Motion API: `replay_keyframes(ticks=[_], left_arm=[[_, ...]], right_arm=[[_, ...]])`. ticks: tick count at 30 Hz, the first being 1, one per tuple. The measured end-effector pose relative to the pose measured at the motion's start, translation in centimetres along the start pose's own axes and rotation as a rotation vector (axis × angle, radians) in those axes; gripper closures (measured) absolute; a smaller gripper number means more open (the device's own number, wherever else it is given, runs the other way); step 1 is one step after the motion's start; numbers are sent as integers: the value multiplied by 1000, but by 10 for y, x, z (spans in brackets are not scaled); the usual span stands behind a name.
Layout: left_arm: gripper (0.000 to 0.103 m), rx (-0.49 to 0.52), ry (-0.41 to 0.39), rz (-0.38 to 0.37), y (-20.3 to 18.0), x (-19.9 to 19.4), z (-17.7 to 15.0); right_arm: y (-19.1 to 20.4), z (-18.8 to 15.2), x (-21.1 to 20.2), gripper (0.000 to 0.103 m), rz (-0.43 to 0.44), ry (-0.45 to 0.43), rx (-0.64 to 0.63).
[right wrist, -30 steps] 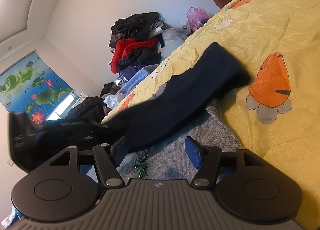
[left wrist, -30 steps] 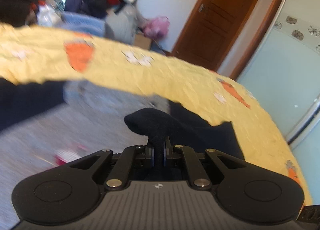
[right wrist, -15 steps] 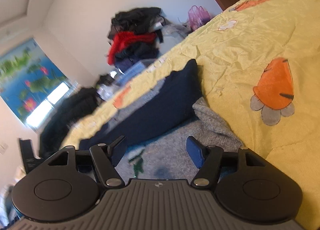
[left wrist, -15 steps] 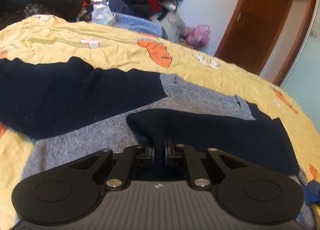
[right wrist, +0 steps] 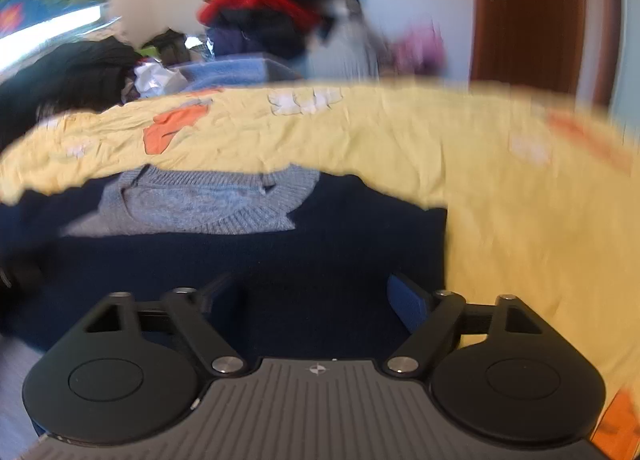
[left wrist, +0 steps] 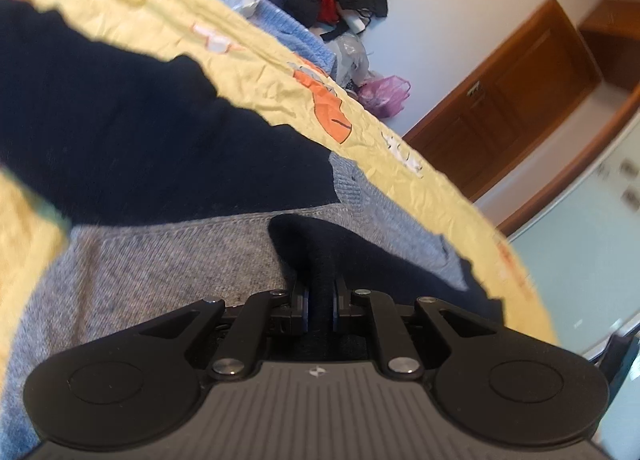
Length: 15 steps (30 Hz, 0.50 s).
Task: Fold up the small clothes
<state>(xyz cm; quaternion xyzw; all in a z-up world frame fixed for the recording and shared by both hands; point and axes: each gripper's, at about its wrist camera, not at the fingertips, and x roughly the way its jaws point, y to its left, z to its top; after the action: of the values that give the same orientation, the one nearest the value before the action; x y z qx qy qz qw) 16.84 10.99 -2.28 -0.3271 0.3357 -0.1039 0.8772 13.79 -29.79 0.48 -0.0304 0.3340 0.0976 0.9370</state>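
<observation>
Left gripper (left wrist: 319,306) still pinching a dark sleeve (left wrist: 360,256), now tipped to one side. Sweater (left wrist: 168,260) flat on the yellow sheet (left wrist: 256,72), other sleeve spread out to the left. Right gripper (right wrist: 316,300) swung round since a moment ago, fingers spread wide, holding nothing, low over dark cloth. Only here: gray collar (right wrist: 208,200) facing the camera. Far back, blurry clothes pile (right wrist: 276,16) by a door (right wrist: 524,16).
</observation>
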Motion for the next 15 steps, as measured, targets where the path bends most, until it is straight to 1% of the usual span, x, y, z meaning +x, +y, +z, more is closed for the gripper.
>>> replay_keyframes(ticks=[2, 4, 5, 6, 7, 8, 9, 10, 11, 12, 13, 14, 15], left_arm=[[91, -38, 9, -25, 6, 0, 2], [91, -51, 26, -29, 8, -2, 4], [91, -47, 35, -18, 7, -7, 6], [89, -39, 31, -3, 7, -16, 8], [86, -34, 7, 15, 7, -30, 10], [74, -33, -38, 34, 10, -48, 12], [58, -27, -101, 47, 15, -68, 16], [45, -25, -173, 63, 22, -89, 21], [18, -32, -246, 98, 31, -108, 27], [5, -50, -325, 157, 43, -127, 35], [5, -76, -395, 223, 56, -143, 45], [5, -109, -443, 282, 72, -155, 56], [5, -162, -462, 331, 90, -165, 69]], right_arm=[[-1, -2, 0, 9, 15, 2, 24], [-5, -1, 1, 8, 26, 4, 34], [-4, -1, 1, 8, 18, 6, 24], [-2, 0, 0, 8, 11, 7, 17], [-1, 1, 0, 8, 11, 7, 17], [-2, 1, 0, 8, 14, 6, 21], [-1, 0, 0, 8, 18, 4, 25], [-2, 1, -1, 7, 23, 3, 30], [-2, 1, -1, 7, 28, 2, 34], [-2, 1, -1, 7, 29, 3, 33], [-1, 1, -2, 6, 28, 4, 31], [-1, 1, -2, 6, 29, 4, 30], [-1, 1, -2, 5, 29, 4, 29]])
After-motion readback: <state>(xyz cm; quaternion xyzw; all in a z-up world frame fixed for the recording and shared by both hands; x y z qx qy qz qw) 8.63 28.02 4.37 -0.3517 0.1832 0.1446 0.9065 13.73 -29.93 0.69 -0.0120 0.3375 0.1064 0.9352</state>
